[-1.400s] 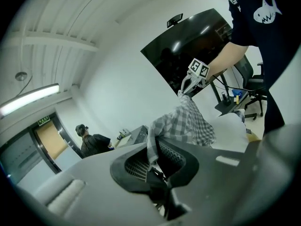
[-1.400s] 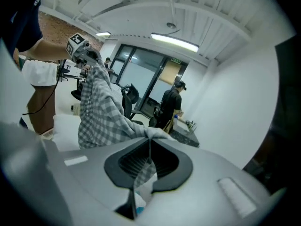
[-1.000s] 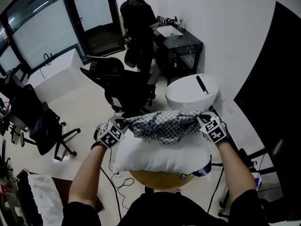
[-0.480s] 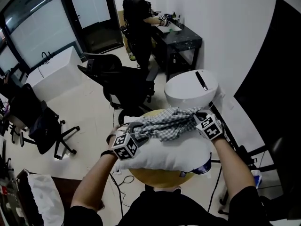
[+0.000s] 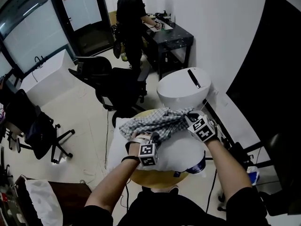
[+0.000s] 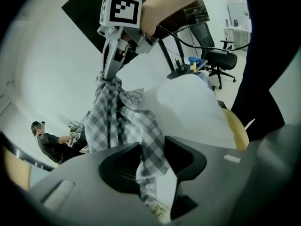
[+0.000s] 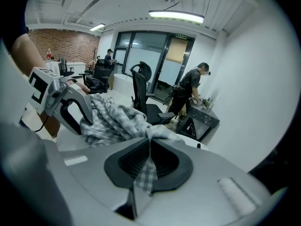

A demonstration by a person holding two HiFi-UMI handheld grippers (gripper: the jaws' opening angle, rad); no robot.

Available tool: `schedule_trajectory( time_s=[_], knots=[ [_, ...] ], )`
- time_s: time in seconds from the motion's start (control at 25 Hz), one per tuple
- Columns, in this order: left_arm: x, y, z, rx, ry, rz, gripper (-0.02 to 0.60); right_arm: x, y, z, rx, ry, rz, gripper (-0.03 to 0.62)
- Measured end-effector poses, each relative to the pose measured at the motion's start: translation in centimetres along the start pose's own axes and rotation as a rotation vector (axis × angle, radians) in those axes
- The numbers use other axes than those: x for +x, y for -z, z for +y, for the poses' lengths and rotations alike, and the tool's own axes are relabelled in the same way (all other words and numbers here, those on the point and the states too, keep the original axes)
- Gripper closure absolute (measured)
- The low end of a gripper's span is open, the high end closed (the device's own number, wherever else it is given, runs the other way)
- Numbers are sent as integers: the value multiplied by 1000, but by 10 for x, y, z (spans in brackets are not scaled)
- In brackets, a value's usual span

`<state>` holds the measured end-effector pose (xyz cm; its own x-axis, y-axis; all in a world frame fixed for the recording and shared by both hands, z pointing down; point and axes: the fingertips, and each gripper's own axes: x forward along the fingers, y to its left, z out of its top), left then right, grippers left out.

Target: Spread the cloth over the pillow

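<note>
We see the cloth (image 5: 157, 121) bunched on the far half of the pillow (image 5: 176, 150), long axis left-right. The right gripper (image 5: 186, 117) pinches its right end. The left gripper (image 5: 139, 137) is just closing, jaws still apart around the cloth's near edge. Bare pillow lies toward us.

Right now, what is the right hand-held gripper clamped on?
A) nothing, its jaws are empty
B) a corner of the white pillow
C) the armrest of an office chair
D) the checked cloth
D: the right gripper view shows the right hand-held gripper with its jaws closed on a pinched fold of the checked cloth.
</note>
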<state>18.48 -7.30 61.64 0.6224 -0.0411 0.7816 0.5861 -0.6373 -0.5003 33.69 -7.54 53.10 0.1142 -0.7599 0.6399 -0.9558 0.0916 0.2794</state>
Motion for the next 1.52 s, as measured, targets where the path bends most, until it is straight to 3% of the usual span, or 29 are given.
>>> schedule_trajectory(
  time_s=[0.12,0.4,0.56,0.68,0.8,1.08,1.2,1.36,1.52],
  knots=[
    [-10,-1,16,-21,-82,-23,578,-4,3,0,-10,-1,-12,572],
    [-108,-1,80,-182,-203,-166,579,-21,-7,-6,4,-60,-46,572],
    [-179,7,95,-242,-154,-223,579,-32,-28,0,19,-140,-75,572],
    [-216,20,89,-243,-97,-199,579,-40,-48,23,11,-245,-99,572],
    [-236,44,82,-259,-99,-140,579,-44,-62,58,-36,-331,-97,572],
    [-218,130,46,-424,-52,-15,579,-26,-67,122,-87,-428,-116,539],
    [-198,170,28,-486,-36,53,579,-30,-68,125,-51,-413,-176,471],
    [-181,204,18,-578,-33,83,580,-47,-59,99,-18,-299,-255,444],
    [-172,220,19,-601,-46,78,580,-41,-7,90,-105,-230,-148,441]
  ],
)
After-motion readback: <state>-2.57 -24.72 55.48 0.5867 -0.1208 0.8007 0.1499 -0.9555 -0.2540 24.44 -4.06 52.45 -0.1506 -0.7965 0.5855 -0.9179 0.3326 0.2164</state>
